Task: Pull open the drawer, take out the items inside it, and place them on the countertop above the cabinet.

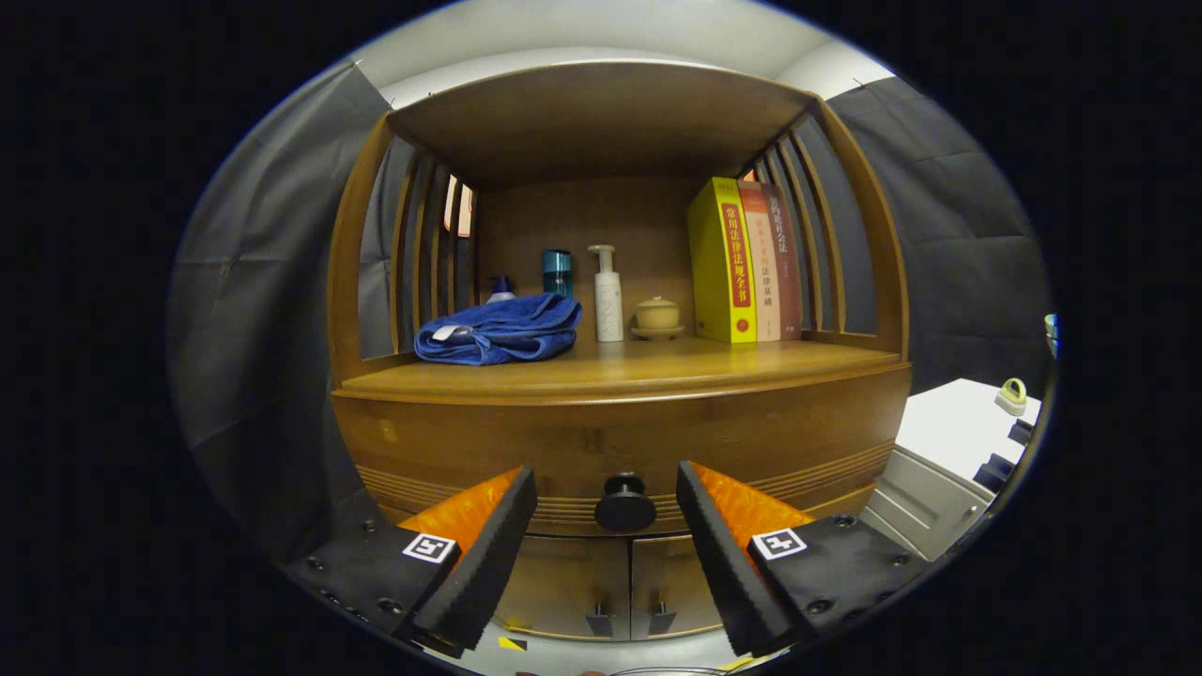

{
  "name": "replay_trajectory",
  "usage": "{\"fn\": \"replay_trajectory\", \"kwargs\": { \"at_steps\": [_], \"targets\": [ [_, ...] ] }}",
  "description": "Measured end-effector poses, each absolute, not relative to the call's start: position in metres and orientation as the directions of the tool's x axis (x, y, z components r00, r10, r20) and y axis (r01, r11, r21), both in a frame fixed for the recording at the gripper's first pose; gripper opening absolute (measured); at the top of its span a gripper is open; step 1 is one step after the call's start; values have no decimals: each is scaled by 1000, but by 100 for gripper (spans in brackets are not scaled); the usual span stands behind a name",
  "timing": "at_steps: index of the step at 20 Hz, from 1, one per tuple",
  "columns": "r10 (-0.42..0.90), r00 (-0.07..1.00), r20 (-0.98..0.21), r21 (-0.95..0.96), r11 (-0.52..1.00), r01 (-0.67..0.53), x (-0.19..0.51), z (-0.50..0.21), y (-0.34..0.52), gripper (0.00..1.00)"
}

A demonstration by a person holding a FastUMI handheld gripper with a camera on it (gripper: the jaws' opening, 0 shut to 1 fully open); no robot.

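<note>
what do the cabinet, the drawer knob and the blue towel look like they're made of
Cabinet: wood, probably bamboo, warm brown with fine grain and a soft sheen. Drawer knob: dark and smooth, plastic or painted wood; it sits between the open gripper fingers. Blue towel: soft terry-like cloth, folds and matte nap.

A wooden cabinet (620,441) stands in the middle, with curved slatted sides and a top shelf (601,113) roofing its open niche. Dark cloth (254,310) hangs as the booth's wall to the left and right of it. Above, a pale ceiling (610,33) catches soft light. To the right, near the cabinet, sits a white table (953,427) with grey drawers (925,512) beneath. Below the cabinet's lower doors (601,587) shows a strip of pale floor.
</note>
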State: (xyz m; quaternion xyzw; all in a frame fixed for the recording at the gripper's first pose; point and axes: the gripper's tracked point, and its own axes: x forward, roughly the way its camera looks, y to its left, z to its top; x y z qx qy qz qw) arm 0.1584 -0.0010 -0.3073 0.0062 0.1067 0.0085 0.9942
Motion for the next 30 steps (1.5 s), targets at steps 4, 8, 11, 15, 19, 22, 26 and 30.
{"fn": "replay_trajectory", "kwargs": {
  "at_steps": [4,8,11,15,19,22,26,30],
  "targets": [
    [6,963,-271,34,999,4,168,-343,-4,99],
    [-10,960,-280,9,1000,13,171,-356,-9,89],
    [-23,966,-257,-44,999,12,175,-355,-17,69],
    [8,972,-234,-104,994,-33,189,-349,-14,42],
    [16,973,-230,-81,996,-36,176,-350,-14,24],
    [15,978,-206,-61,998,-29,161,-345,-15,19],
    [2,984,-180,-41,999,-9,127,-336,-13,19],
    [-1,981,-194,-58,998,-10,97,-331,-12,19]
  ]
}}
